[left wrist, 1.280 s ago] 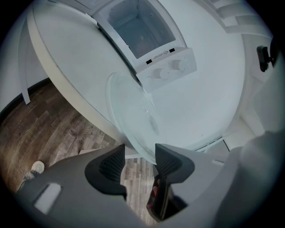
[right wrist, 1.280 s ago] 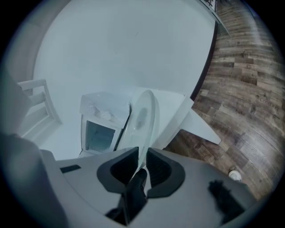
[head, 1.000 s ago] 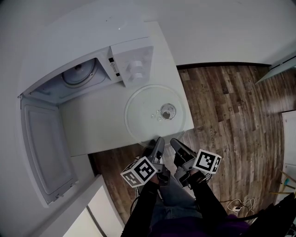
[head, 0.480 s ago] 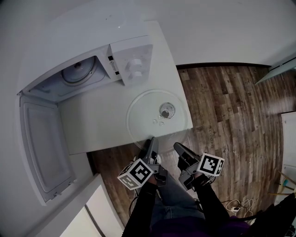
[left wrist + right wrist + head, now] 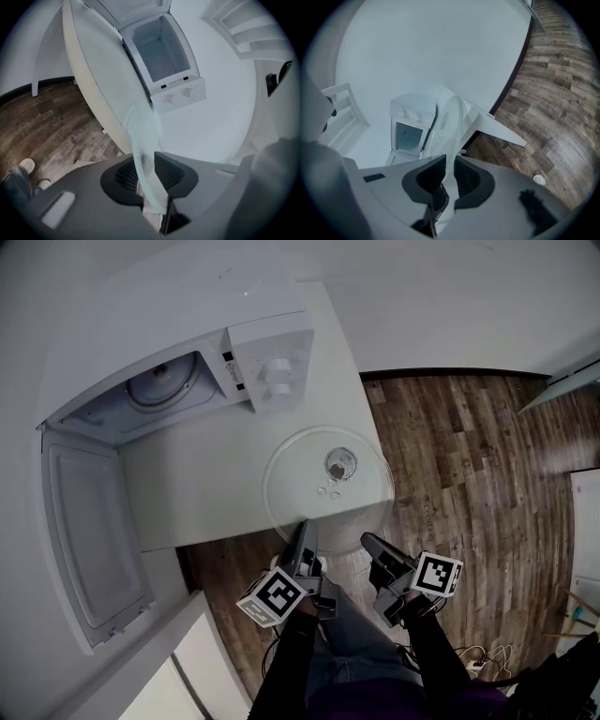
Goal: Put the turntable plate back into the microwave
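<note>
- Head view: the glass plate (image 5: 292, 486) lies flat on the white counter (image 5: 202, 474), and the part of it nearest the claws reaches past the counter's edge. The left claw (image 5: 305, 529) and the right claw (image 5: 371, 543) meet that rim side by side. The microwave (image 5: 272, 357) stands beyond the plate, further from both claws, with its door (image 5: 89, 549) swung wide. Wooden floor (image 5: 469, 456) lies below the claws.
- Left gripper view: the left claw (image 5: 149, 174) has just been closing, and the plate's rim (image 5: 143, 140) stands between its dark pads. Through the glass the pads seem to press on it, so this reads as a narrow grip on the plate. Straight ahead of this claw are the open microwave (image 5: 164, 51) and its knobs (image 5: 180, 96). A shoe (image 5: 26, 165) shows down to the claw's left.
- Right gripper view: the right claw (image 5: 446, 176) is narrow, clamped on the plate's edge (image 5: 450, 122), which rises edge-on from between its pads. The microwave (image 5: 410, 126) sits ahead, to the claw's left.
</note>
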